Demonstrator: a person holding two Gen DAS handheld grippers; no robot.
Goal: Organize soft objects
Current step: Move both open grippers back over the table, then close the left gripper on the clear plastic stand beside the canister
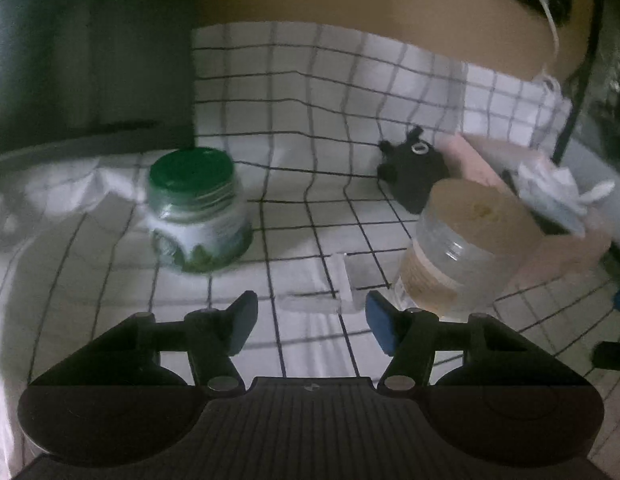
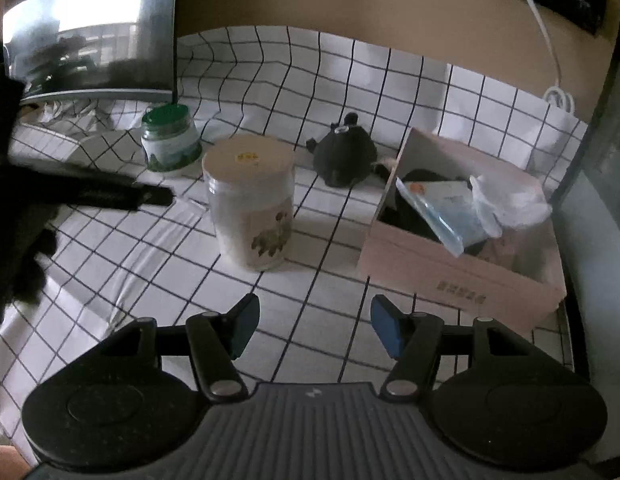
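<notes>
A black plush toy (image 2: 344, 156) lies on the checked cloth beside the pink box (image 2: 462, 280); it also shows in the left wrist view (image 1: 414, 168). The box (image 1: 562, 248) holds plastic bags (image 2: 470, 208) and something dark. My left gripper (image 1: 312, 324) is open and empty, low over the cloth between the green-lidded jar (image 1: 197, 208) and the clear jar (image 1: 462, 248). My right gripper (image 2: 314, 326) is open and empty, in front of the clear jar (image 2: 249, 204) and left of the box.
The green-lidded jar (image 2: 171, 138) stands at the back left. A dark monitor (image 2: 93, 28) stands behind it. The other gripper's dark arm (image 2: 89, 192) reaches in from the left. A white cable (image 2: 550, 52) hangs at the back right. The checked cloth (image 2: 149, 260) covers the table.
</notes>
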